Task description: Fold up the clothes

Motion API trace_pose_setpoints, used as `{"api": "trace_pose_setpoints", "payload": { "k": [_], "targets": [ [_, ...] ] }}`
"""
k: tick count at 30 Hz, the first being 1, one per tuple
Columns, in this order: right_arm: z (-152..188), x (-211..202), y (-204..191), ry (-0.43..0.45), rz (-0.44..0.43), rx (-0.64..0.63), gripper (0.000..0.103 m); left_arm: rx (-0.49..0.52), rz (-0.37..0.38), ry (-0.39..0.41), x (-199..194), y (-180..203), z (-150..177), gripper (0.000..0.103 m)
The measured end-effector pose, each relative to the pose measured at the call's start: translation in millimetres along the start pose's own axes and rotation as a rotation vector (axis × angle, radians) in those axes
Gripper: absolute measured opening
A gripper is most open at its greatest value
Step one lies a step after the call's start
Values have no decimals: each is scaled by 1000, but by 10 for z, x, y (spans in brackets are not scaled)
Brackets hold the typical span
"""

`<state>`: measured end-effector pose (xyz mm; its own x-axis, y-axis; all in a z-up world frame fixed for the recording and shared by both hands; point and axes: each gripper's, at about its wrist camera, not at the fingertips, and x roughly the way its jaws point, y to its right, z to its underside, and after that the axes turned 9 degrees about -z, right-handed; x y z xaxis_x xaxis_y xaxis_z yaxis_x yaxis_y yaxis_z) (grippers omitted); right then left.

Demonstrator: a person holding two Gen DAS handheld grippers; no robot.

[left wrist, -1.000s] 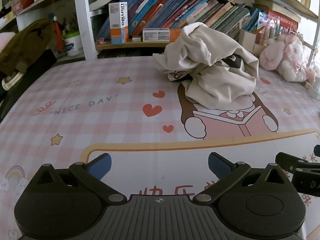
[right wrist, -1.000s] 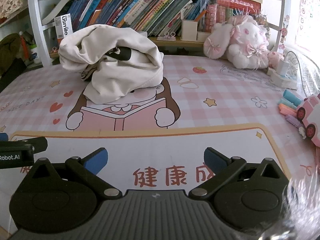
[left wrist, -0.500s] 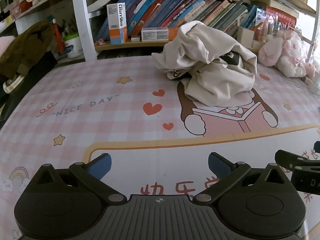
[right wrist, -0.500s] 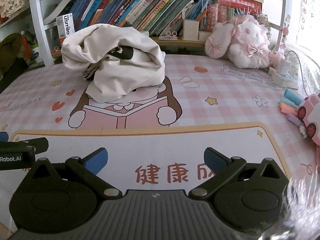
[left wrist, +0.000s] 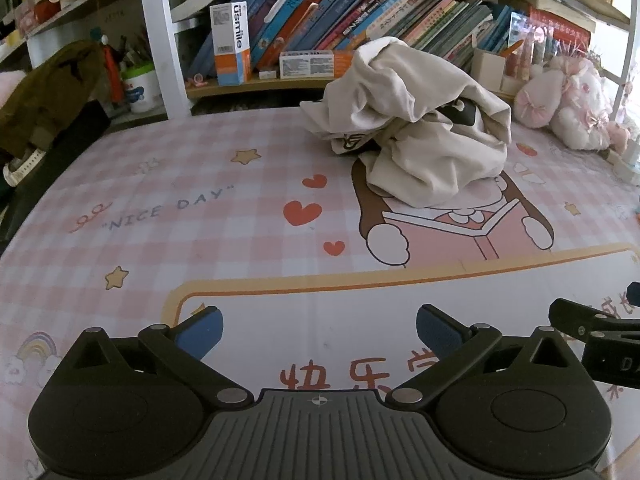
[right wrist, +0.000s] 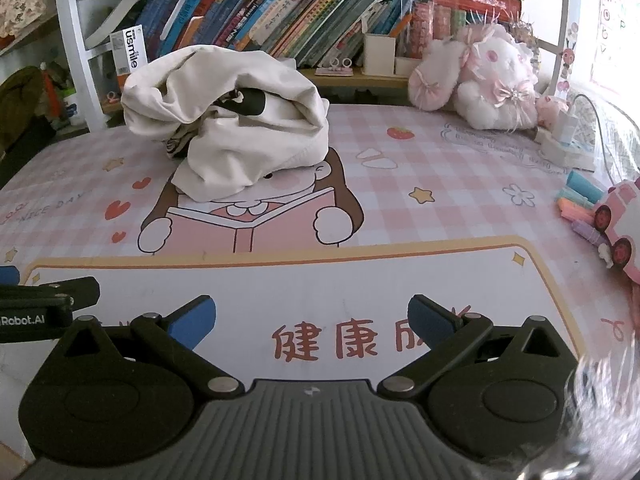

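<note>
A crumpled cream garment (left wrist: 416, 128) with a dark printed patch lies in a heap at the far middle of the pink checked desk mat (left wrist: 200, 208). The right wrist view shows the same garment (right wrist: 236, 128) left of centre. My left gripper (left wrist: 318, 330) hovers open over the mat's near white panel, well short of the heap, with nothing between its blue fingertips. My right gripper (right wrist: 312, 318) is also open and empty, beside the left one. Each gripper's tip pokes into the other's view at the edge.
A bookshelf (left wrist: 360, 32) full of books runs along the back edge. A pink and white plush toy (right wrist: 484, 76) sits back right. Pastel markers (right wrist: 580, 204) and a pink toy car (right wrist: 618, 228) lie at the right edge. A brown cloth (left wrist: 44, 92) hangs far left.
Both grippers have eased slightly forward and the views shifted a little; the garment has not moved and both stay open.
</note>
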<state>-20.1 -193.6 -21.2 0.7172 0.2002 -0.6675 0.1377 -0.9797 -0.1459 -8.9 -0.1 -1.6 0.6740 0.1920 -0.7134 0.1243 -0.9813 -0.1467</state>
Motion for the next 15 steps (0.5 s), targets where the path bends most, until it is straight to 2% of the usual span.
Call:
{"api": "trace_pose_setpoints", "payload": {
  "k": [10, 15],
  "targets": [
    [-6, 7, -21, -6, -20, -8, 103, -4, 28, 5, 11, 18, -21, 103],
    [-24, -1, 31, -2, -32, 1, 103, -26, 73, 20, 19, 44, -52, 103]
  ]
}}
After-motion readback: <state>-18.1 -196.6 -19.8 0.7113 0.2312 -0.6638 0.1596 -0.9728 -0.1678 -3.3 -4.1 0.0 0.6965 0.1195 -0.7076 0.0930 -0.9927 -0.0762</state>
